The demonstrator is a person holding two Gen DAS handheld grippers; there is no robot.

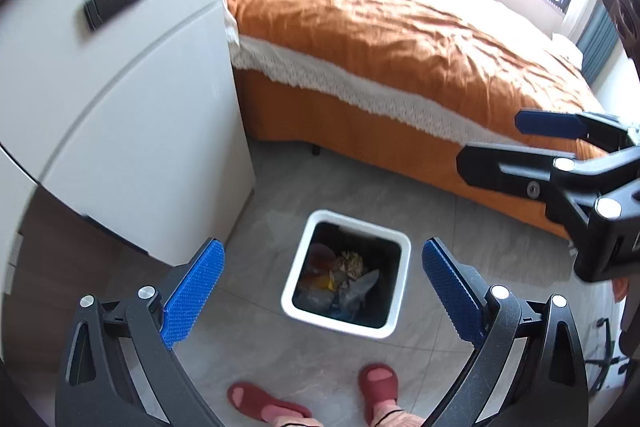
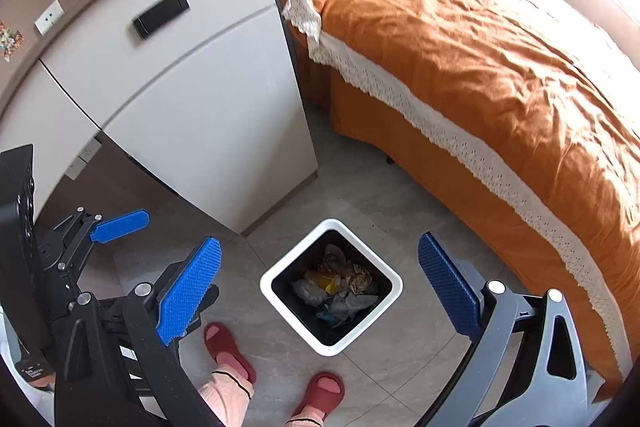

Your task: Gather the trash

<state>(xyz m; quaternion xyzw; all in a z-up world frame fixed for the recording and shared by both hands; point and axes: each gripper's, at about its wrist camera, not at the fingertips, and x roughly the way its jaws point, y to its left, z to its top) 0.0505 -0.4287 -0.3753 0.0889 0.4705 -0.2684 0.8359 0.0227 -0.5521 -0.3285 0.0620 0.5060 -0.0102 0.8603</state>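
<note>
While both gape: tongs (image 1: 322, 293) (image 2: 320, 291) 2 | bin (image 1: 402, 245) 1 | slippers (image 2: 229, 349) 2

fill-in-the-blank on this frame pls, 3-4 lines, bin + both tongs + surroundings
1. The white trash bin stands on the grey tiled ____.
2. Both the left tongs and the right tongs stand ____, with nothing between their pads.
3. The bed beyond the bin has a cover coloured ____.
4. The person's feet wear red ____.

Missing words: floor; open; orange; slippers
</note>
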